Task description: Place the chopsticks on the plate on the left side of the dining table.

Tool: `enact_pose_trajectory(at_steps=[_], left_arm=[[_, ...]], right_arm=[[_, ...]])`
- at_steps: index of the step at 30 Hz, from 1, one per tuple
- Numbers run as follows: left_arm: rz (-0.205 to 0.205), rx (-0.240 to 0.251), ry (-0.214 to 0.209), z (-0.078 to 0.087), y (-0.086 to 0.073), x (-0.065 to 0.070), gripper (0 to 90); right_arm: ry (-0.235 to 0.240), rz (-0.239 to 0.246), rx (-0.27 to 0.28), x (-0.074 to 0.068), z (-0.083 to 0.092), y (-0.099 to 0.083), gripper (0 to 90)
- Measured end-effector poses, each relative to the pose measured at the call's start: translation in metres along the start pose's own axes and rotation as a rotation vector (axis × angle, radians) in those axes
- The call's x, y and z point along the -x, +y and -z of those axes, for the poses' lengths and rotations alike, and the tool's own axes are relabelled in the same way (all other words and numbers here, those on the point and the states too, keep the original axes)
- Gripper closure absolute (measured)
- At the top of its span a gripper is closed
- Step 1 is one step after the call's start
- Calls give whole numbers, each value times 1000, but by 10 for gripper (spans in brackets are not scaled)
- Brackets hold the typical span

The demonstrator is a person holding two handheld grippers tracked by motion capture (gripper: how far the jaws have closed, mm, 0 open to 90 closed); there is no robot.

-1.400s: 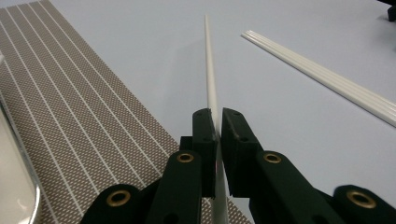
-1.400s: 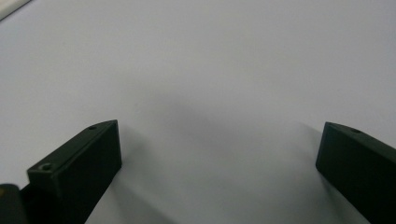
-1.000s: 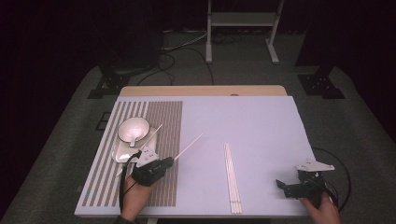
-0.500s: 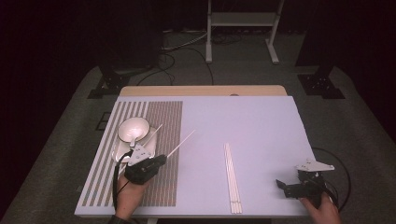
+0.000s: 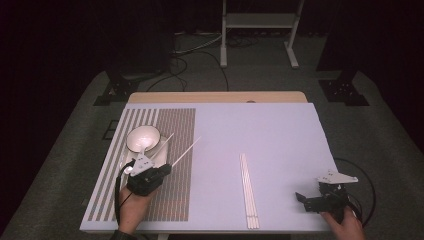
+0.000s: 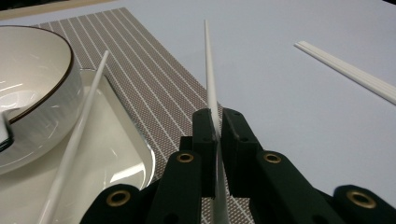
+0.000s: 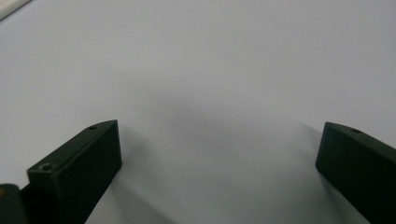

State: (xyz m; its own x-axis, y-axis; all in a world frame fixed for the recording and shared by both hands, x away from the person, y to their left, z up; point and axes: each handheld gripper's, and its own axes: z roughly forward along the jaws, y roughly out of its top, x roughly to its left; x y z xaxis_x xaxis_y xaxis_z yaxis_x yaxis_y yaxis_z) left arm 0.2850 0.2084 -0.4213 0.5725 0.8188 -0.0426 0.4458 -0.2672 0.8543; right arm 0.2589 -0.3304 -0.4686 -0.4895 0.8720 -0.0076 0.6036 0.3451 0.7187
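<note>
My left gripper (image 5: 165,169) (image 6: 215,122) is shut on a white chopstick (image 5: 186,150) (image 6: 209,74) that points forward and to the right over the striped placemat (image 5: 172,125) (image 6: 154,84). Just left of it stands a white bowl (image 5: 143,138) (image 6: 28,88) on a white plate (image 5: 129,164) (image 6: 109,154). A second chopstick (image 5: 165,141) (image 6: 79,135) leans on the plate's edge. My right gripper (image 5: 304,201) (image 7: 219,140) stands open near the table's front right corner, low over bare tabletop, nothing between its jaws.
Several white chopsticks (image 5: 248,190) (image 6: 350,72) lie side by side at the front middle of the pale table (image 5: 260,130). A spoon handle (image 6: 3,133) rests in the bowl. A cable trails from each gripper. Dark floor surrounds the table.
My left gripper has shifted left toward the plate, carrying the chopstick with it. The right gripper has stayed where it was.
</note>
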Motion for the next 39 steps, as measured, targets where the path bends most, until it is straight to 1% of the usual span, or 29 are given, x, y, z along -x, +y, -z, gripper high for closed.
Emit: enact_pose_trajectory(at_steps=[10,26,33,39], left_arm=[[7,-11,27,4,-2,-9,845],[31,-31,79,8,-7,-25,845],[41,-43,100,8,-9,-31,845],[41,-52,119,9,-11,-34,845]], right_arm=[[0,0,0,0,0,0,0],[0,0,0,0,0,0,0],[0,0,0,0,0,0,0],[0,0,0,0,0,0,0]])
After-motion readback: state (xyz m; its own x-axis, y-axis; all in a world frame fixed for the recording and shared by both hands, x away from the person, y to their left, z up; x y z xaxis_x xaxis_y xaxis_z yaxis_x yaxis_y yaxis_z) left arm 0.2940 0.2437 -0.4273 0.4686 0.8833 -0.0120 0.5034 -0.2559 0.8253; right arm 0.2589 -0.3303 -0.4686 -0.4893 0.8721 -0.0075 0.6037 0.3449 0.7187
